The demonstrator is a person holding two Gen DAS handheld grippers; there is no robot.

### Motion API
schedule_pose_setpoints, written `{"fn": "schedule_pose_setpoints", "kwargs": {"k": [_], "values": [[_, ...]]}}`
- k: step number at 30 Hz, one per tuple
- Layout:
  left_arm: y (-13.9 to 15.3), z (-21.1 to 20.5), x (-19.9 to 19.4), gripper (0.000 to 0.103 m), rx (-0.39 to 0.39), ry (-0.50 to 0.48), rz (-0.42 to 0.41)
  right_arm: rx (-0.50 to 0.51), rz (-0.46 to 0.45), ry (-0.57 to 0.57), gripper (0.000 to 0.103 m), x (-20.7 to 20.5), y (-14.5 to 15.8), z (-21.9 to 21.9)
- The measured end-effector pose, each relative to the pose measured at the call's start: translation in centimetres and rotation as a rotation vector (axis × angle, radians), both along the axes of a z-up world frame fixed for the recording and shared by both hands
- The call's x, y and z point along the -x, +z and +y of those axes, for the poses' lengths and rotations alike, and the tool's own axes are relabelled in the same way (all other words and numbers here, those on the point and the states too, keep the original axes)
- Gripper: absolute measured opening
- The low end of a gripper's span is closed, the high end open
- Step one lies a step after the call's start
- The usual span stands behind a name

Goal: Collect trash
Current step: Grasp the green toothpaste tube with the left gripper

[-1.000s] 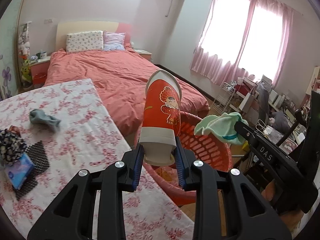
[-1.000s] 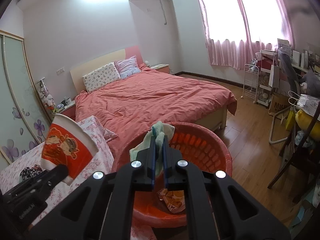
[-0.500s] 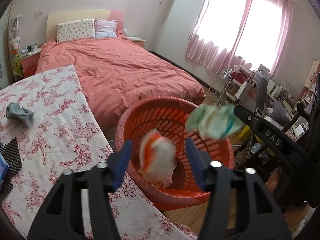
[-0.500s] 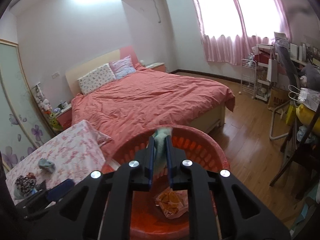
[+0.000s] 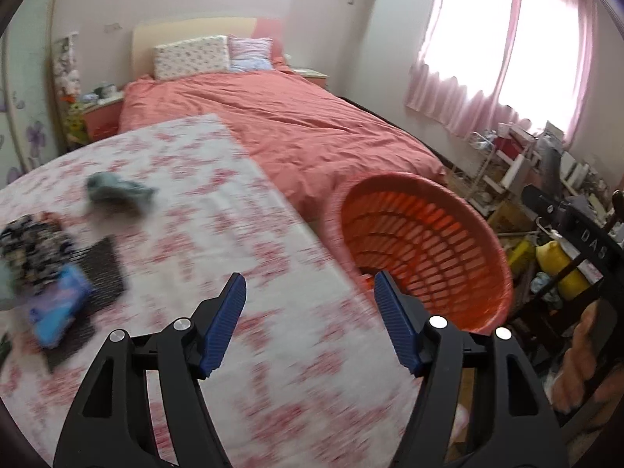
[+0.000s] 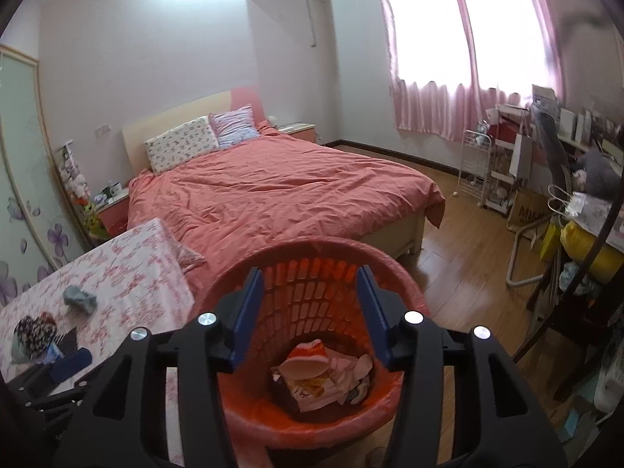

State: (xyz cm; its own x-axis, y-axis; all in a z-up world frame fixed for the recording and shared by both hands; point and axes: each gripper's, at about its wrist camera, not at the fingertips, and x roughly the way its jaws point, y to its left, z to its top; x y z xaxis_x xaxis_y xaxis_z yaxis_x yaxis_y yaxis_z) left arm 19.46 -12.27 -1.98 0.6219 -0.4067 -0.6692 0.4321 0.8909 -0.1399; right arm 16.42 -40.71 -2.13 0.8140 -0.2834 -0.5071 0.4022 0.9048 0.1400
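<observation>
My left gripper [image 5: 310, 282] is open and empty above the edge of the floral-cloth table [image 5: 218, 234], just left of the orange basket [image 5: 440, 241]. My right gripper [image 6: 308, 277] is open and empty right over the same basket [image 6: 312, 435]. Inside it lie the red paper cup [image 6: 308, 360], a snack wrapper [image 6: 308, 386] and pale crumpled trash [image 6: 351, 370]. On the table lie a grey-green crumpled wad [image 5: 117, 191], a blue packet [image 5: 58, 314] on a black mesh mat [image 5: 99, 269], and a dark patterned bundle [image 5: 35, 241]. The left wrist view is blurred.
A bed with a salmon cover [image 6: 280, 191] stands behind the table and basket. A cluttered desk, a chair and a wire rack [image 6: 479, 167] fill the right side. Bare wooden floor [image 6: 460, 265] lies between the bed and the desk.
Both grippers have opened. The red cup has dropped from the left gripper and the green wad from the right gripper into the basket. The left gripper has swung left toward the table.
</observation>
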Motion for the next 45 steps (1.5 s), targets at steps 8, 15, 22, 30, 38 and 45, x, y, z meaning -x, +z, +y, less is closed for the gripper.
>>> {"fn": "schedule_pose_setpoints", "kwargs": {"k": [8,15,22,30,38,45], "values": [[0.4,10.0,1.1,0.069,-0.046,0.162,-0.028,0.002,0.027,0.137,0.049,-0.2,0.4,7.0],[-0.3,21.1,1.3,0.069,-0.081,0.369,-0.01,-0.005,0.067,0.258,0.049,-0.9,-0.2,13.7],[-2.2,27.9,0.6,0.069,-0.082,0.474,0.044,0.013,0.097,0.343,0.049,-0.9,-0.4,19.1],[-2.9,30.9,0.0,0.069,-0.076,0.565,0.075,0.036,0.109,0.381,0.049,-0.7,-0.2,21.5],[-3.9,32.4,0.0,0.068,-0.116,0.587,0.121,0.042,0.111,0.396,0.05,-0.5,-0.1,22.1],[-3.7,30.4,1.1,0.068,-0.098,0.514,0.099,0.047,0.111,0.404,0.05,-0.2,-0.1,22.4]]}}
